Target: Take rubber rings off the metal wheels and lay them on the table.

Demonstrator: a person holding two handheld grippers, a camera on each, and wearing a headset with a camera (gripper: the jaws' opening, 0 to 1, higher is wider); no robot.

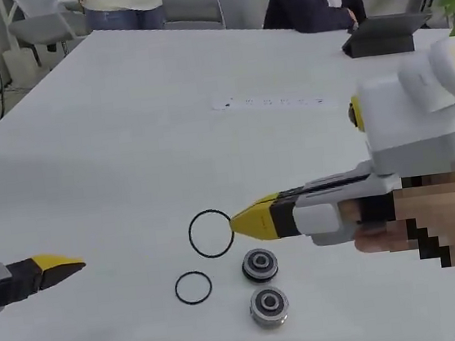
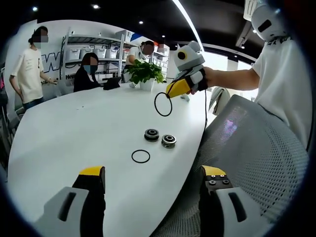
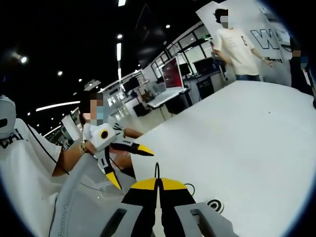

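At the far left, the left gripper is hovering low over the white surface, its jaws standing wide apart and gripping nothing; its own view is showing the same broad gap between the two yellow tips. To its right, a loose ring is lying flat on the surface, apart from everything else. Just beyond it, the held ring is being pinched at its right-hand edge by the right gripper, whose jaws are pressed together on the thin band. Being round, this ring has no long axis of its own. It is projecting leftward from the jaw tips, carrying on the line of the gripper body. In the right gripper view it is reading as a thin edge-on line rising from the closed seam, so its plane is lying along that seam. In the left gripper view it is hanging clear of the surface with its open face turned toward that camera. Below the right gripper's tips, the far wheel and the near wheel are resting on their sides just apart, hubs pointing up. Their grooves are too small to tell whether any rubber is remaining. The step in hand appears to be the laying down of a removed ring. The next move is probably calling for lowering and levelling it over a bare patch near the loose ring, clear of the wheels, then parting the jaws.
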